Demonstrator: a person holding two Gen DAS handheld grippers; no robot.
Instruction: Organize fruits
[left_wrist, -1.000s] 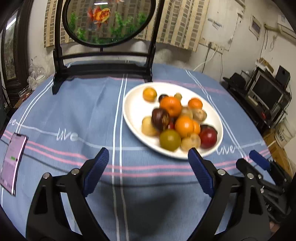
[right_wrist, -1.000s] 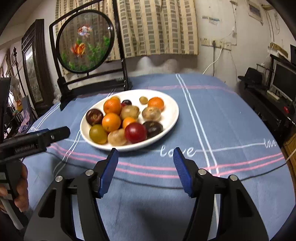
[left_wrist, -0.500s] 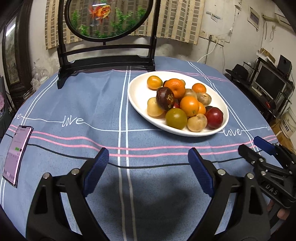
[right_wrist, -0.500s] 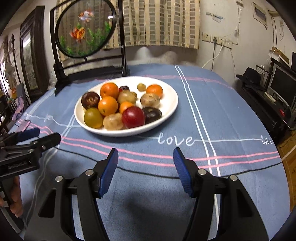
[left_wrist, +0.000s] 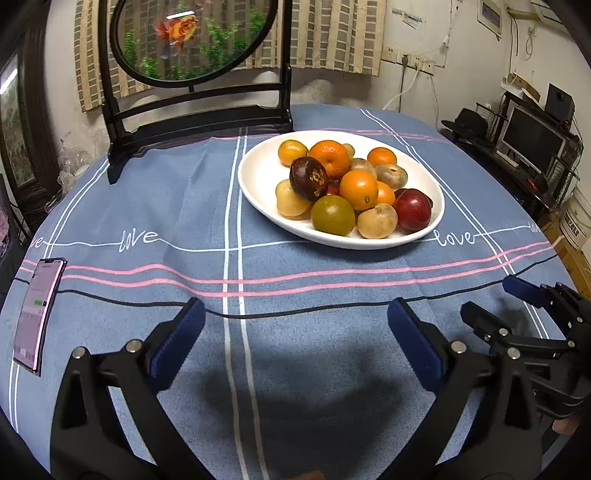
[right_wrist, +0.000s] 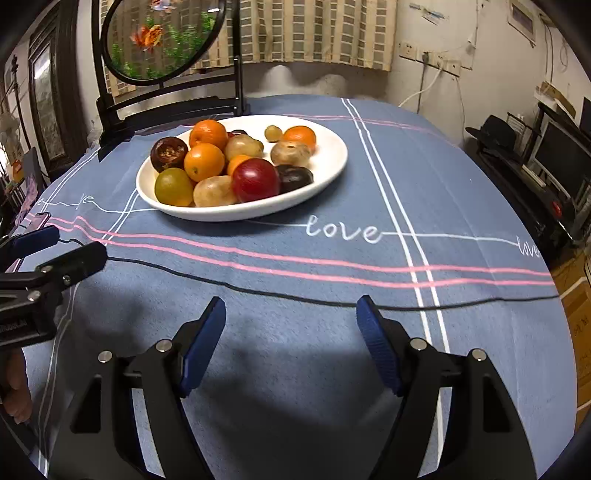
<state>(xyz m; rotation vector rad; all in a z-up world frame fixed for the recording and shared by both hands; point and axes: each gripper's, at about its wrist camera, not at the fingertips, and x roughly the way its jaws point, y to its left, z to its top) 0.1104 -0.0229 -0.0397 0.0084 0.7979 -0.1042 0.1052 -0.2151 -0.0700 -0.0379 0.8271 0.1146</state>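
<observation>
1. Fruit lies heaped on a white oval plate, filling the plate's right-hand part while the part toward the screen's stand is bare.
2. Oranges make up the middle of the heap; a dark purple fruit sits tilted on top at its left, and a green-yellow one, a tan one and a red plum line the near rim.
3. A small olive-coloured fruit sits apart at the plate's far side; what kind it is I cannot quite tell.
4. The plate stands on a round table under a blue tablecloth with white and pink stripes, toward the far edge, just in front of a black stand with a round goldfish screen.
5. A phone lies face up at the table's left edge.
6. The left gripper hovers above the near edge, its jaws having just opened wider, and nothing is between them.
7. The right gripper hangs beside it, well short of the plate, its jaws likewise just opened further and empty.
</observation>
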